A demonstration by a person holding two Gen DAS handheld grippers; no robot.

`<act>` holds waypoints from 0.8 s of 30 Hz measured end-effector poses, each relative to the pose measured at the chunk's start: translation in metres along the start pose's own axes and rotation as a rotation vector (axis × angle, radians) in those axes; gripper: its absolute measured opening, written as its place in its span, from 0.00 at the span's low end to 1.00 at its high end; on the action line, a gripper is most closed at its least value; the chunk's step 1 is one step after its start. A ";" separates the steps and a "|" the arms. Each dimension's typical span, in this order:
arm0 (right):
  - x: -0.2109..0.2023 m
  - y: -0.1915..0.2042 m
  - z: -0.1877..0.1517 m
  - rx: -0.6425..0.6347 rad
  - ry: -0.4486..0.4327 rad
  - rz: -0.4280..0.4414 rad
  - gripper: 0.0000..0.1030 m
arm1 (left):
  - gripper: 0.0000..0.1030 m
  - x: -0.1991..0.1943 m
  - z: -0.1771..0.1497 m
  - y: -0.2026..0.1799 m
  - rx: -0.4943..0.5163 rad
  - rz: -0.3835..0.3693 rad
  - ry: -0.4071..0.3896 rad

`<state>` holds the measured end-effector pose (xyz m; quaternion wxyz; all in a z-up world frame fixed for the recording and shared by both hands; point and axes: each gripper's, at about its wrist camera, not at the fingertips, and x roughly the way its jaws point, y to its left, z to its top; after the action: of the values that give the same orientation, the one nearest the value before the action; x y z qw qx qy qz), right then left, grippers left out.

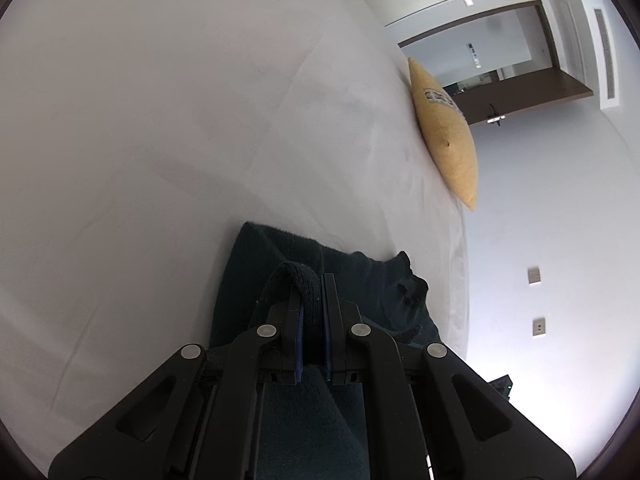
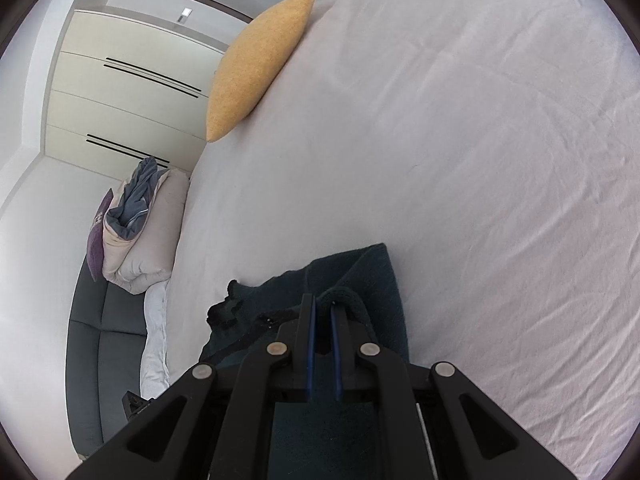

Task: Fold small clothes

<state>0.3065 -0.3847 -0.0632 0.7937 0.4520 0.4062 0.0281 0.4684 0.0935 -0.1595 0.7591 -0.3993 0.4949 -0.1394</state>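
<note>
Both grippers hold the same dark teal garment (image 1: 340, 280), each by a thick hemmed edge.

Left gripper (image 1: 311, 280): jaws pressed together on a rolled band of the cloth, which bulges up between the blue pads. From this gripper the rest of the garment spreads ahead and to the right, ending in a crumpled end near the bed's edge.

Right gripper (image 2: 322, 300): jaws nearly together, pinching a similar band (image 2: 344, 296) at the tips. Here the garment (image 2: 360, 276) spreads ahead and to the left, with the crumpled end at far left.

Judgement: the two grips sit on one edge, the cloth's long axis running across between them, the body lying forward on the white bedsheet (image 2: 480, 140). Neither gripper is clearly nearer to the free end; both hold equal share.

The yellow cushion (image 2: 260, 64) lies well ahead, apart from the garment. The next fold likely turns on carrying the held edge forward over the body, both grippers level.
</note>
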 end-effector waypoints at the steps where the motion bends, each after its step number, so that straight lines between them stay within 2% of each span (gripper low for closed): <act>1: 0.000 -0.001 0.001 0.001 0.000 0.001 0.08 | 0.06 0.003 0.002 -0.002 0.004 0.006 -0.002; 6: 0.006 -0.006 0.006 0.017 0.003 -0.010 0.08 | 0.06 0.019 0.010 0.004 -0.013 0.033 0.007; 8: 0.011 -0.010 0.008 0.041 0.008 -0.014 0.08 | 0.06 0.025 0.014 0.010 -0.036 0.022 0.012; 10: 0.014 -0.014 0.010 0.064 0.013 0.002 0.10 | 0.13 0.029 0.017 0.016 -0.069 -0.012 0.022; 11: 0.015 -0.015 0.011 0.074 0.010 0.019 0.17 | 0.17 0.028 0.019 0.018 -0.075 -0.025 0.021; 12: 0.015 -0.015 0.012 0.076 0.005 0.033 0.29 | 0.28 0.023 0.021 0.019 -0.075 -0.030 0.002; 13: 0.013 -0.015 0.014 0.075 -0.010 0.047 0.35 | 0.52 0.015 0.025 0.020 -0.069 -0.015 -0.045; 14: 0.009 -0.013 0.015 0.073 -0.040 0.054 0.43 | 0.63 0.007 0.028 0.022 -0.073 -0.006 -0.085; 15: 0.006 -0.011 0.017 0.069 -0.066 0.050 0.54 | 0.68 -0.004 0.032 0.026 -0.093 -0.004 -0.139; 17: -0.001 -0.010 0.022 0.074 -0.117 0.009 0.65 | 0.68 -0.016 0.037 0.030 -0.109 -0.001 -0.174; 20: -0.009 -0.011 0.027 0.085 -0.146 -0.004 0.65 | 0.68 -0.031 0.035 0.020 -0.042 0.013 -0.210; 24: -0.019 0.005 0.021 -0.012 -0.150 -0.019 0.65 | 0.68 -0.012 0.020 -0.018 0.131 0.044 -0.126</act>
<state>0.3095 -0.4035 -0.0423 0.8248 0.4440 0.3499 -0.0109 0.4836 0.0989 -0.1350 0.8160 -0.3461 0.4446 -0.1294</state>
